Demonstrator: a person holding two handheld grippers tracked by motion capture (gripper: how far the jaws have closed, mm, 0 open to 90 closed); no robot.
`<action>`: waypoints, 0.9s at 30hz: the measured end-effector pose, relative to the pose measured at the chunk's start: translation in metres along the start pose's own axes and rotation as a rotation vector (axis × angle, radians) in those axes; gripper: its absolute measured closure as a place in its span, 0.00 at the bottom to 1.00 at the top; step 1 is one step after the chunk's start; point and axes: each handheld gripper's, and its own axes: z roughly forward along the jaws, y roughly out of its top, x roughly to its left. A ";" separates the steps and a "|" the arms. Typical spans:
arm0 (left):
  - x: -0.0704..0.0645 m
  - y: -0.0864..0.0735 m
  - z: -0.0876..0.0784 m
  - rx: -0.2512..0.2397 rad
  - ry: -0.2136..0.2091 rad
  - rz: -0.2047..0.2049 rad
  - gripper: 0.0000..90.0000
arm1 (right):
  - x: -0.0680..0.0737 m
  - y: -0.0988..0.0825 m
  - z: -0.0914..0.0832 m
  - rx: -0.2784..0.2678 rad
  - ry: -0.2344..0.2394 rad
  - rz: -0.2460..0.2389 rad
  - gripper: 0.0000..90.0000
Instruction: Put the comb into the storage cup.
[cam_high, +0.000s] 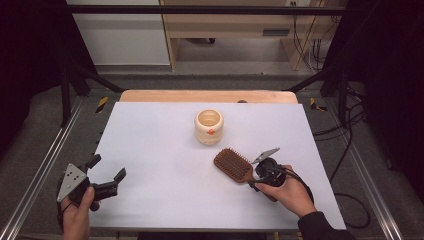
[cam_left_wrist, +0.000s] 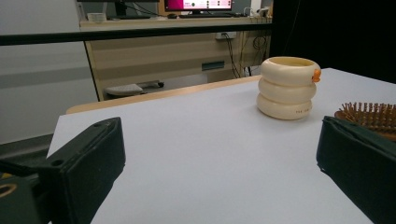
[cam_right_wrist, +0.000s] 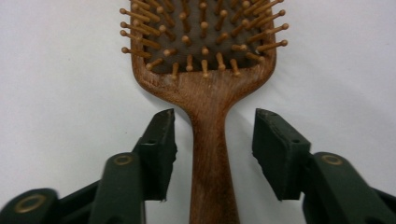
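A wooden paddle hairbrush (cam_high: 232, 165) lies bristles up on the white table sheet (cam_high: 160, 145), right of the middle, with its handle pointing toward the person. My right gripper (cam_high: 254, 181) straddles that handle. In the right gripper view the handle (cam_right_wrist: 208, 140) runs between the two black jaws of the right gripper (cam_right_wrist: 212, 119), with a gap on each side, so it is open. My left gripper (cam_high: 107, 168) sits open at the front left with nothing between its fingers, and in its own view the left gripper (cam_left_wrist: 222, 140) faces the cup and the brush bristles (cam_left_wrist: 369, 114).
A cream ringed cup (cam_high: 208, 126) with a small orange mark stands upright behind the brush; it is also in the left gripper view as the cup (cam_left_wrist: 287, 88). A wooden table edge (cam_high: 207, 96) runs along the back. Metal rails (cam_high: 45, 160) flank the table.
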 end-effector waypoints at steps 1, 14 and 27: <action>0.000 0.000 0.000 -0.001 0.000 -0.001 0.02 | 0.001 0.000 0.001 0.002 0.004 -0.001 0.59; 0.000 0.000 0.000 -0.001 0.001 -0.001 0.02 | 0.003 0.001 0.005 0.033 0.005 -0.010 0.67; 0.000 0.000 0.000 -0.001 0.000 0.000 0.02 | 0.004 0.002 0.007 0.050 0.001 -0.015 0.75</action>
